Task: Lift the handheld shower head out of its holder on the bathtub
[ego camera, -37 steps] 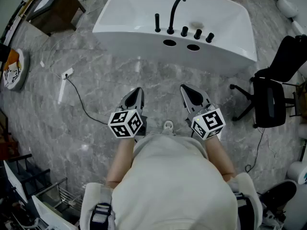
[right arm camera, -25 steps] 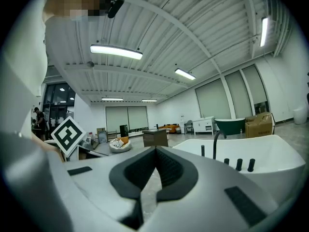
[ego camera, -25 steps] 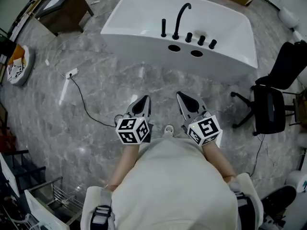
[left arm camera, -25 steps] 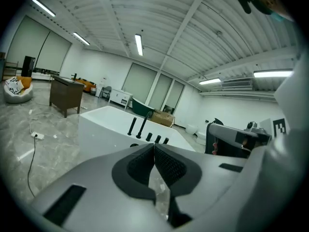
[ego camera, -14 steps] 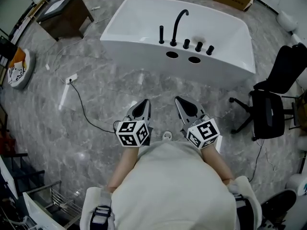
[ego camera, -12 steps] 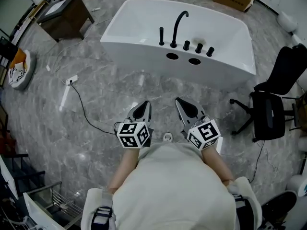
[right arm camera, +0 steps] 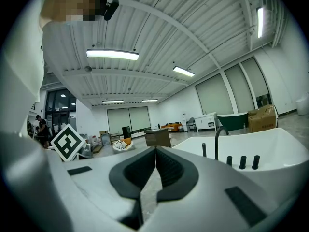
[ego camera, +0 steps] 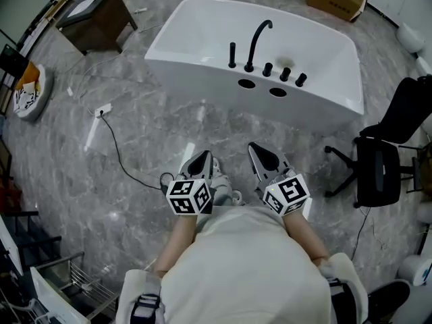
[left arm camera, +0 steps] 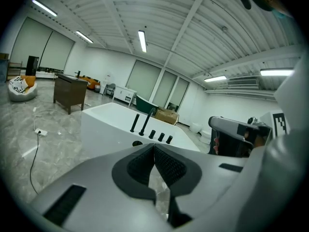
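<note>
Both claws were held low in front of the person, well short of the bathtub (ego camera: 196, 66), with bare marble floor (ego camera: 169, 123) between. The left claw (ego camera: 200, 159) had its ribbed pads pressed together with nothing between them. The right claw (ego camera: 260, 152) was likewise closed tight and empty, and each claw's own view bore that out.

The handheld shower head (ego camera: 233, 55), a slim black upright rod, stood seated in its holder on the tub's near rim. It was just left of the gooseneck spout (ego camera: 257, 40), with three black knobs (ego camera: 285, 73) in a row on the spout's other side. No lifting had begun, and I judged the job to be at the approach.

Several things could go wrong from here. A closed claw reaching the rod would only knock it, so whichever one was used had to spread first. Rod and spout stood close together, so a spread claw coming in square could catch the spout with its outer jaw. The rod's free side looked safer. The rod looked thin and smooth, and an off-centre pinch could let it slip or twist. A pull off its axis could bind it in the holder, and any hose, which I couldn't see, might drag from below. A corded power strip (ego camera: 102, 109) lay on the floor to the left, away from a straight path, but a sidestep could snag it.
</note>
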A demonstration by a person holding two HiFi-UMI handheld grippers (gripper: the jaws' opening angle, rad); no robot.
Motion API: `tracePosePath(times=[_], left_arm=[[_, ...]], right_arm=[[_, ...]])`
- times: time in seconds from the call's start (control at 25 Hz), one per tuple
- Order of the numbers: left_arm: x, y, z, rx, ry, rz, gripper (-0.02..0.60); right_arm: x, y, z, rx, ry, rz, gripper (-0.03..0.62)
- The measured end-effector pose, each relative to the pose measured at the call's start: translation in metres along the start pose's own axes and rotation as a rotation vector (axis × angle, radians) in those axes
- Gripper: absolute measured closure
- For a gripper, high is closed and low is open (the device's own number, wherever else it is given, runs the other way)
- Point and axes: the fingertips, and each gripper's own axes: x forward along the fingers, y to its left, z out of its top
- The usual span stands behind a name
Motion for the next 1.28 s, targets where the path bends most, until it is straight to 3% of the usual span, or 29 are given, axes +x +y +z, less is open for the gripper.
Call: tracePosePath(times=[0.56, 1.28], left_arm=[[0.095, 0.015, 0.049, 0.026, 0.027, -0.061, 0.560], [0.223, 0.098, 0.150, 0.087, 0.056, -0.139, 0.560]], right_arm=[[0.057, -0.073, 0.017, 0.038, 0.004, -0.051, 0.574], [0.210, -0.154, 0.072, 0.013, -0.021, -0.140, 0.574]])
